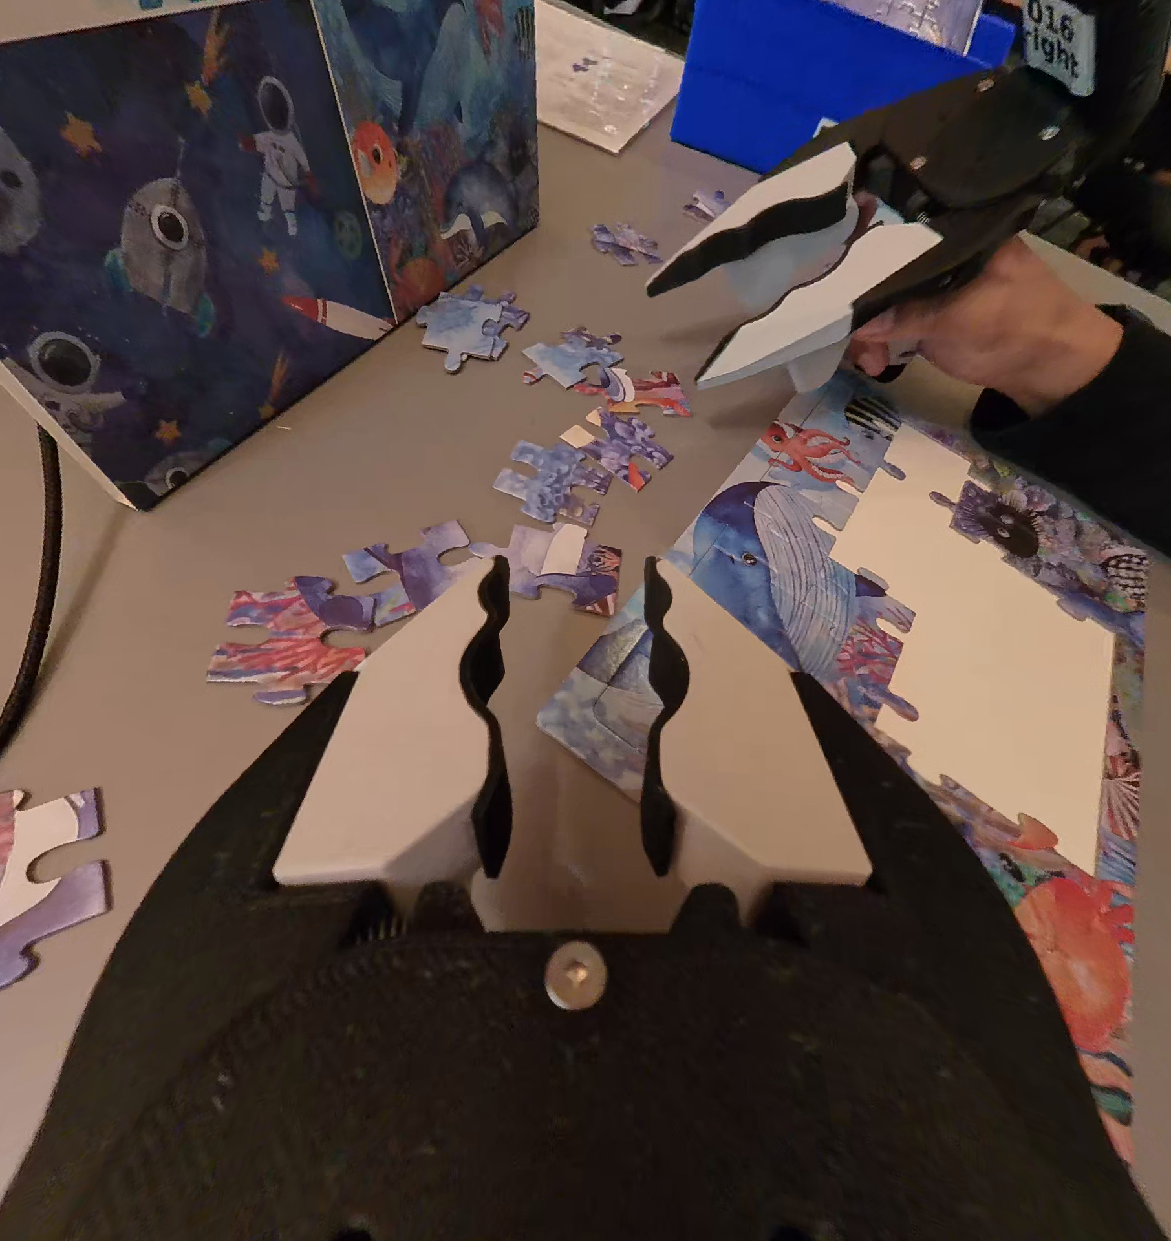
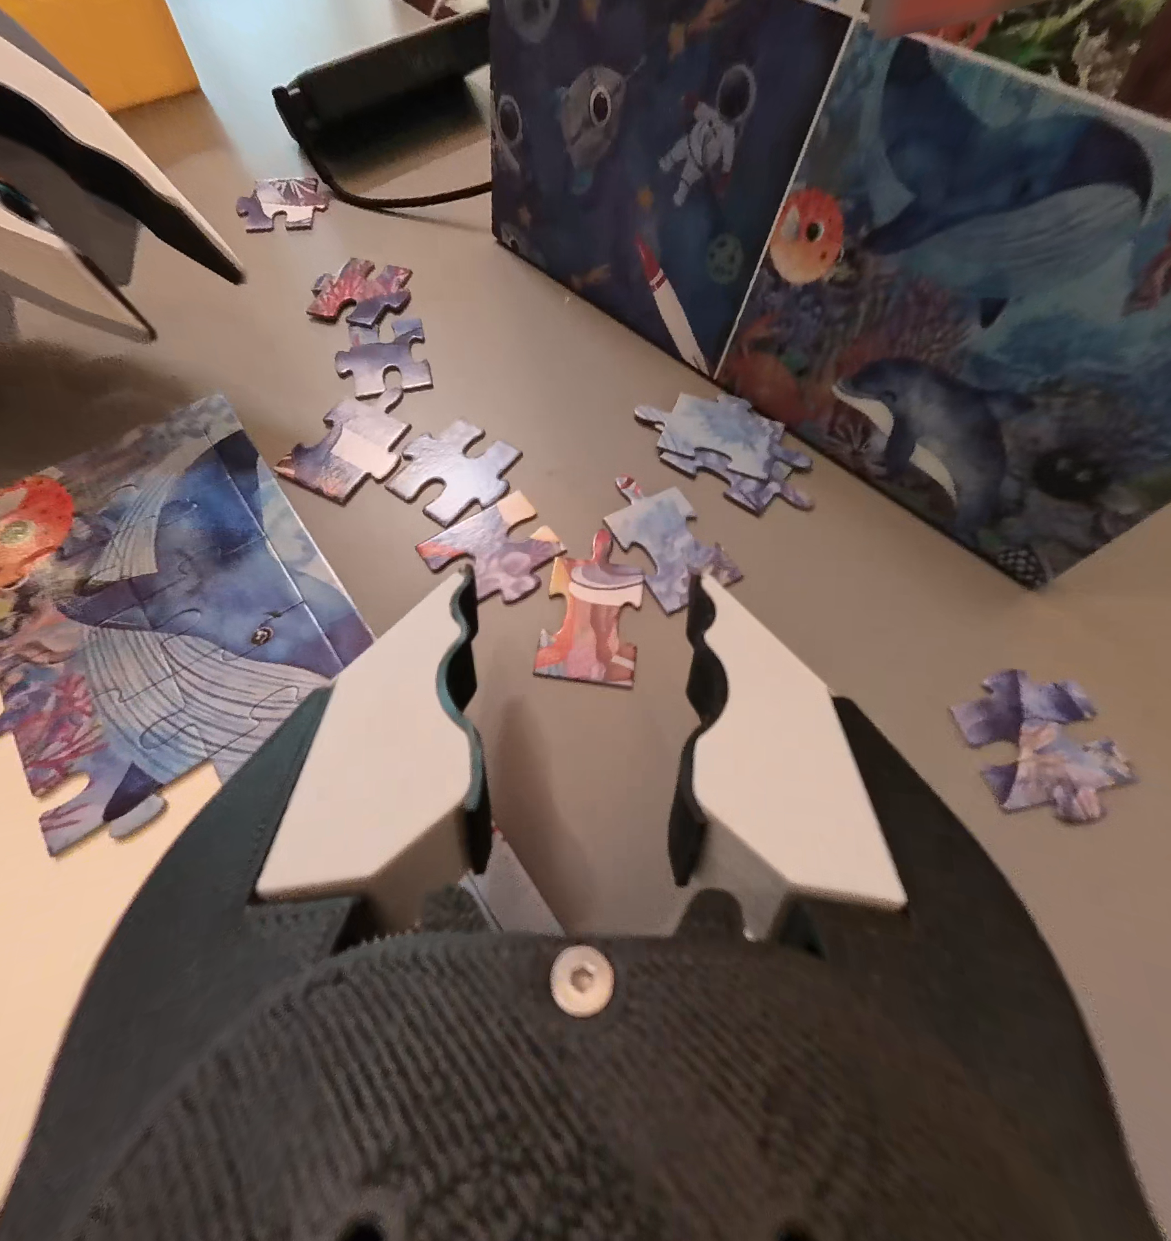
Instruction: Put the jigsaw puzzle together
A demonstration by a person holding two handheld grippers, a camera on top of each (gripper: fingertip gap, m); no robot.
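Cardboard puzzle: the part-built jigsaw (image 1: pixel 804 577) lies flat on the grey table (image 1: pixel 381 430), its whale side and sea-life border joined, the pale middle of its tray (image 1: pixel 972 671) unfilled.
Loose pieces: a scatter (image 2: pixel 461 470) lies on the table between the built part and the picture box (image 2: pixel 972 302); two more sit apart by themselves (image 2: pixel 1039 745).
Nearest piece: a pink coral piece (image 2: pixel 589 618) lies flat just ahead of the right gripper's tips.
Right gripper: it (image 2: pixel 579 591) hangs above that piece, fingers spread wide, holding nothing.
Left gripper: it (image 1: pixel 572 571) hovers at the corner of the built part, also parted and empty.
Step in hand: picking the next piece, most likely the coral one; slight blur makes its edges hard to read.
Next move calls for: a low, shallow approach, since the piece lies flat and thin; one finger must slide under an edge, or nudge it onto a neighbour, before closing.
Further out: a black cable (image 1: pixel 38 604) and a blue bin (image 1: pixel 804 74) sit beyond.
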